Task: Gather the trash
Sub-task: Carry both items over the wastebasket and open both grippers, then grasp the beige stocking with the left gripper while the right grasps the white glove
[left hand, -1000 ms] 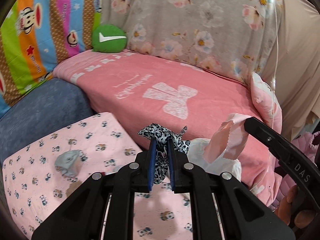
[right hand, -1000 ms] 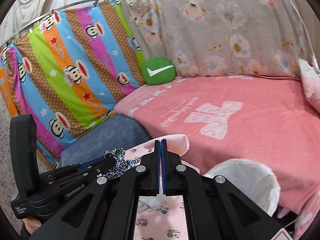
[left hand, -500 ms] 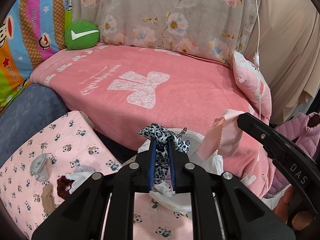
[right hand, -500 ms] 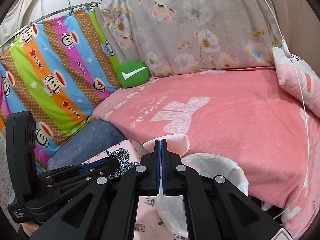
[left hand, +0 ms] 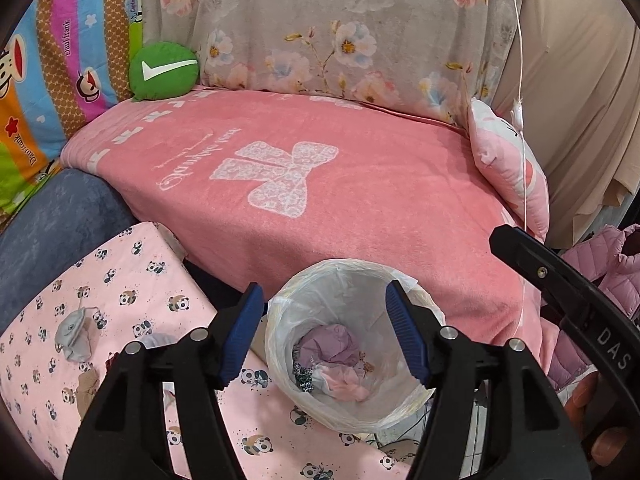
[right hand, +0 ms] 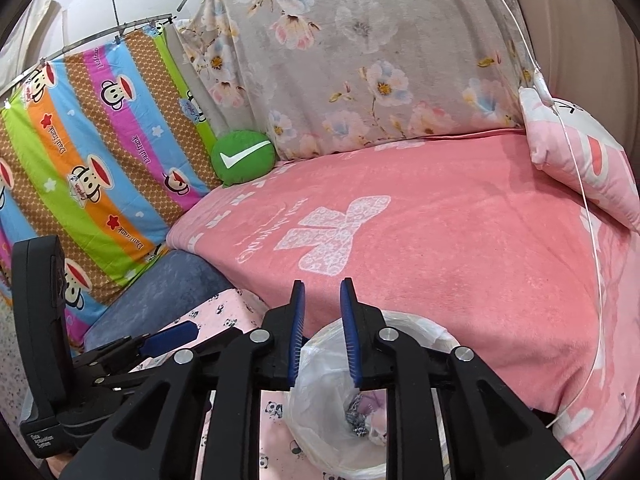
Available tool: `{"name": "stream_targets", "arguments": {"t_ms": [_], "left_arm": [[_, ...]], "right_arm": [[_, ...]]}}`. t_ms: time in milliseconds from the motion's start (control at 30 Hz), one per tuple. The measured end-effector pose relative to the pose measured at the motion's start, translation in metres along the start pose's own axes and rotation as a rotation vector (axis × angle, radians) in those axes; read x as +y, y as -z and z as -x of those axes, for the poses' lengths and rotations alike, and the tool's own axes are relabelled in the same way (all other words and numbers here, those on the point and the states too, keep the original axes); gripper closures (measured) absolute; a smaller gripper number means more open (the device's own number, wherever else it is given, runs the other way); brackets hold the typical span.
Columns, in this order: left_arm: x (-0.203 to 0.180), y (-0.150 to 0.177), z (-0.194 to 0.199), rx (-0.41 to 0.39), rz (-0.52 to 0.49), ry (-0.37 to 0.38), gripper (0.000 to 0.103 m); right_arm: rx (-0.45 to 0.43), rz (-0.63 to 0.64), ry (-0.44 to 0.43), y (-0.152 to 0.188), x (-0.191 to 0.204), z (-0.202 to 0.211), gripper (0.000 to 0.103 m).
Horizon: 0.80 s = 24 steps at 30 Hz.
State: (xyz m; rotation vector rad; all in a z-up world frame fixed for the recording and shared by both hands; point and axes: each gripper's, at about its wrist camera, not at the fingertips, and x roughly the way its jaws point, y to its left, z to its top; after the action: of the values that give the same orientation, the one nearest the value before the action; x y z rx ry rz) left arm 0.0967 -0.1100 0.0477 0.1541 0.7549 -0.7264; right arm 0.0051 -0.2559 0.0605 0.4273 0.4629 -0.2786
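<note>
At lower left of the left wrist view, loose scraps lie on the panda-print sheet (left hand: 132, 280): one grey scrap (left hand: 74, 334), a brownish scrap (left hand: 86, 388) just below it, and pale bits partly hidden behind the left hand-held gripper (left hand: 324, 336). I count at least three; the hidden ones cannot be told apart.

That left hand-held gripper is released, jaws spread wide and empty, directly over the bin (left hand: 416, 292) at lower centre. One bin, lined with one clear bag, already holds a purple wad (left hand: 330, 346), a pink scrap (left hand: 348, 388) and a leopard-print scrap (left hand: 302, 376).

The right hand-held gripper (right hand: 322, 336) is also released, narrower gap, nothing between the jaws, above the bin's rim.

Next, I judge, is the sheet's scraps: swing left, come down over the grey scrap first, pinch only it, not the sheet.
</note>
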Motion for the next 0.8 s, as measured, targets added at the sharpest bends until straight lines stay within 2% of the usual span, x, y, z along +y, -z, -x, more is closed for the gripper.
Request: {"name": "stream_targets", "arguments": {"t_ms": [233,700,800], "left_arm": [[0.005,0.003,0.002,-0.003,0.016,-0.017,0.043],[0.032,0.013,0.012,-0.009,0.076,-0.040,0.043],[0.042,0.017,0.014,-0.009,0.098,-0.053,0.039]], "right_arm": [[0.008,0.013,-0.010,0.004,0.006,0.000,0.075],[0.035,0.047,-0.036,0.014,0.032,-0.005,0.073],[0.041,0.055,-0.043,0.018,0.040,-0.007,0.067]]}}
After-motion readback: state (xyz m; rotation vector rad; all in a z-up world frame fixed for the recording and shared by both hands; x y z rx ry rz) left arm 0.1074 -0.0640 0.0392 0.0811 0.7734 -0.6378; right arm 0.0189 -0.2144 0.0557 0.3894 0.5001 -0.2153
